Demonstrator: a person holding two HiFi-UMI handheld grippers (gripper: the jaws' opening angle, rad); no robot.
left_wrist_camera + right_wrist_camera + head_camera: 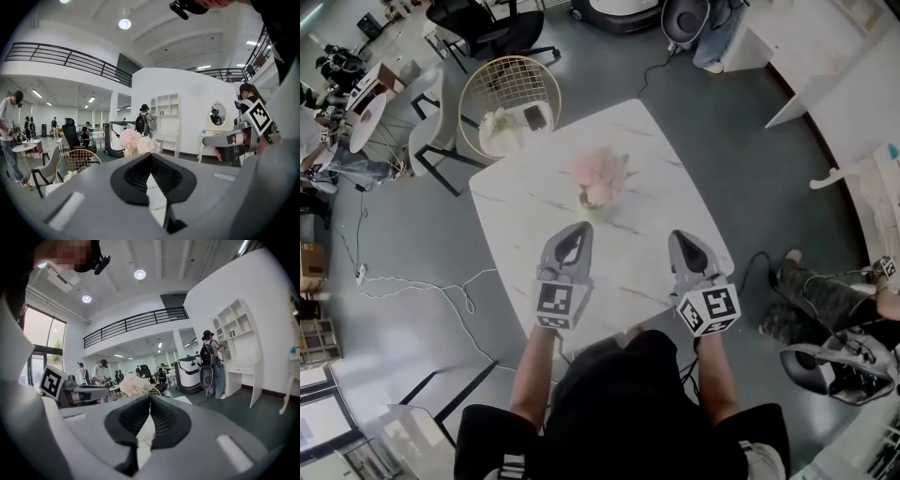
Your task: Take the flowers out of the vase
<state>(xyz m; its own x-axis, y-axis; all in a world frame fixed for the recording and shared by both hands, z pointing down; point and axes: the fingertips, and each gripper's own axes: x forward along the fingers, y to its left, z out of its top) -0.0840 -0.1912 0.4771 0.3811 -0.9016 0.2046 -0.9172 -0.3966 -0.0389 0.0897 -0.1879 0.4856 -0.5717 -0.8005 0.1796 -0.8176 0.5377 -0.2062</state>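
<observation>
View from the head camera, with both gripper views. The flowers [600,172], a pink and cream bunch, stand near the middle of the white worktop [525,220]. Their vase [131,151] shows only as a small pale body under the blooms. We see the left gripper [579,228] and the right gripper [680,236] side by side over the near half of the worktop, both well short of the bunch.

In each gripper view the fingers [135,176] are pressed together at the tips with nothing between them, on the left and on the right [165,420] alike.

The deciding relation is this. The flowers lie ahead of both grippers, almost on the line of the left one and well off to the left of the right one. We therefore judge the left gripper to be the nearer. From the left gripper the blooms [136,139] rise just above and slightly left of the fingertips. From the right gripper they [133,384] sit likewise a little left.

We take the stems to run upright, so a grasp would come in level from the side, below the blooms. The fingers must first spread.
</observation>
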